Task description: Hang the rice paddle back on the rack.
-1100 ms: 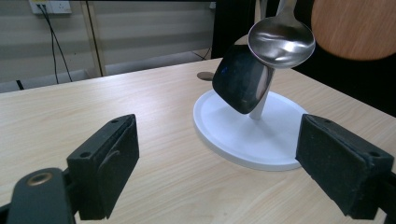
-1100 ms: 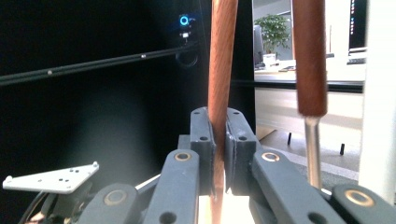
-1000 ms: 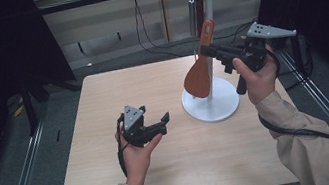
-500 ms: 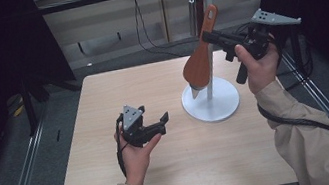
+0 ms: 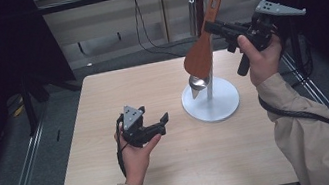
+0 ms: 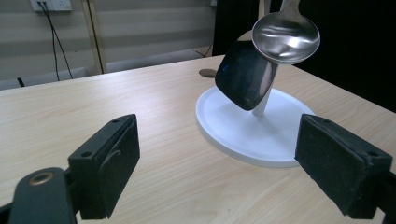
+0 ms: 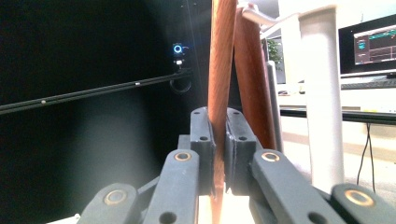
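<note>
While our right gripper (image 5: pixel 212 27) clamps the spatula (image 5: pixel 202 50) handle beside the rack (image 5: pixel 214 99) post, blade hanging lower left, our left gripper (image 5: pixel 157 124) gapes empty over the worktop (image 5: pixel 102 98).

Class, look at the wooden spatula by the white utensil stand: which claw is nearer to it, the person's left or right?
Right. The right claw is shut on the brown wooden spatula handle; the left claw rests open over the table, apart from it.
</note>
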The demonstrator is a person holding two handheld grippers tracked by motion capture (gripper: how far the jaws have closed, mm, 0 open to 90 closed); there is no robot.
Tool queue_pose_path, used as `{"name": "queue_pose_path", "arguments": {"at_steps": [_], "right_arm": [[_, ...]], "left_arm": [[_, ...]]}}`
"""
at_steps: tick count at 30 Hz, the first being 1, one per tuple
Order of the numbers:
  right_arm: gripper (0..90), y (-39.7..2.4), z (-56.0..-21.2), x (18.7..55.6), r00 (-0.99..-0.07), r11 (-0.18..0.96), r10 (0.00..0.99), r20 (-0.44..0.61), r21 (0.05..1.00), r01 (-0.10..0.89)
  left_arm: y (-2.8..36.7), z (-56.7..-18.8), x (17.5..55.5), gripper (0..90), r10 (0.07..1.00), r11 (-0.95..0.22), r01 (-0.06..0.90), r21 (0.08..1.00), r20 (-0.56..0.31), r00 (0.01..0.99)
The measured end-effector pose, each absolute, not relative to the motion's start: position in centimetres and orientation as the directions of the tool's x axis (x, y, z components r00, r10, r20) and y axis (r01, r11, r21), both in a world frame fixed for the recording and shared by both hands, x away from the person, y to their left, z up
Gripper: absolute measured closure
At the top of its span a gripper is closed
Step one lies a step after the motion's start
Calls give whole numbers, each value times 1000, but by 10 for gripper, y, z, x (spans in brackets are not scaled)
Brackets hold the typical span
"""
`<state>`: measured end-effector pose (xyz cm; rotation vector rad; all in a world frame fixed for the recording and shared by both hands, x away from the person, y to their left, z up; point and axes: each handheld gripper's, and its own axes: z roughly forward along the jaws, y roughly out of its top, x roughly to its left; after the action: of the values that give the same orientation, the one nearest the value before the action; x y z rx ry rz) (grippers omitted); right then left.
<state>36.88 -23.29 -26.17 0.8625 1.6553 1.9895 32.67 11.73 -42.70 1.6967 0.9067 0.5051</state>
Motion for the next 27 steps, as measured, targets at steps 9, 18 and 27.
{"name": "queue_pose_path", "arguments": {"at_steps": [9, 18, 27], "right_arm": [[851, -235, -264, 377, -715, -219, 665, 216, 972, 90], [832, -239, -268, 381, -713, -258, 654, 255, 960, 106], [795, -243, -269, 378, -691, -266, 678, 252, 960, 88]], "left_arm": [[118, -427, 327, 139, 779, -111, 313, 943, -113, 617], [117, -426, 326, 139, 779, -115, 309, 944, -108, 617], [115, -426, 325, 139, 781, -125, 306, 944, -96, 617]]}}
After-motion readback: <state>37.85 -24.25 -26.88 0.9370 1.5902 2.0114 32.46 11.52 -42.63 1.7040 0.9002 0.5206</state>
